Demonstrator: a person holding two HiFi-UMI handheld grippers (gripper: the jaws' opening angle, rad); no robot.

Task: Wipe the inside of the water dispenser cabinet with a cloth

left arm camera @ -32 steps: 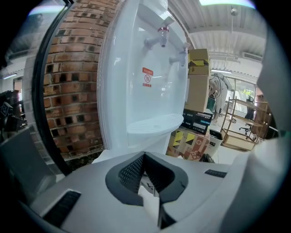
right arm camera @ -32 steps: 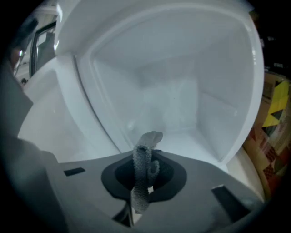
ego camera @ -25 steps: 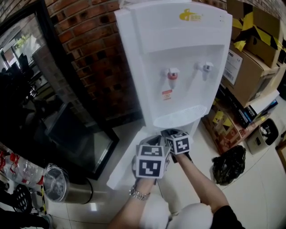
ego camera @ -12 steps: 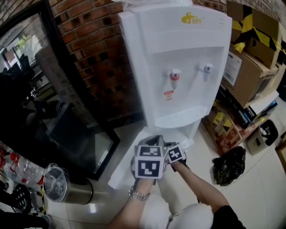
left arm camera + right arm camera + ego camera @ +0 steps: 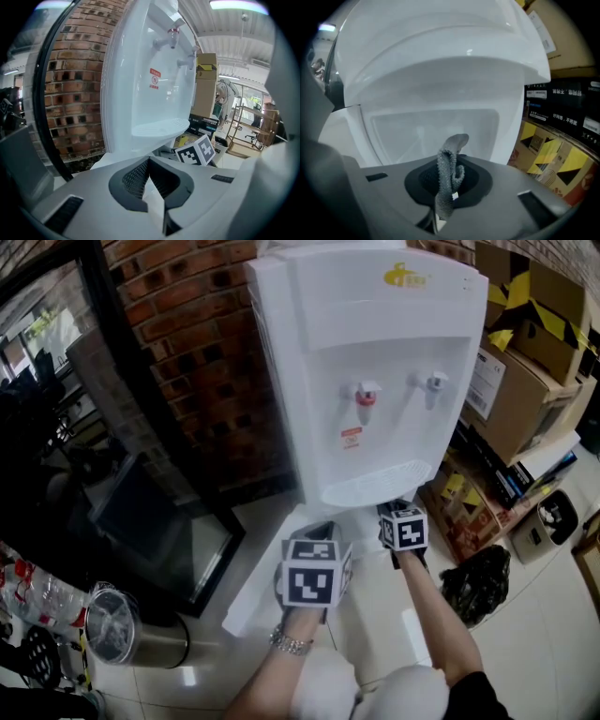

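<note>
The white water dispenser stands against the brick wall, its drip tray above the low cabinet. The white cabinet door is swung open to the left. My left gripper is at the door's outer edge, and in the left gripper view it is shut on that white door edge. My right gripper is just under the tray on the right. In the right gripper view it is shut on a grey knobbly cloth that sticks up before the open cabinet interior.
Cardboard boxes are stacked right of the dispenser, with a black bag on the floor below them. A steel bin stands at the lower left beside a dark glass panel. The brick wall is behind.
My right gripper has moved right and forward with the cloth, from beside the left gripper to under the drip tray. The left gripper has stayed at the door edge.
</note>
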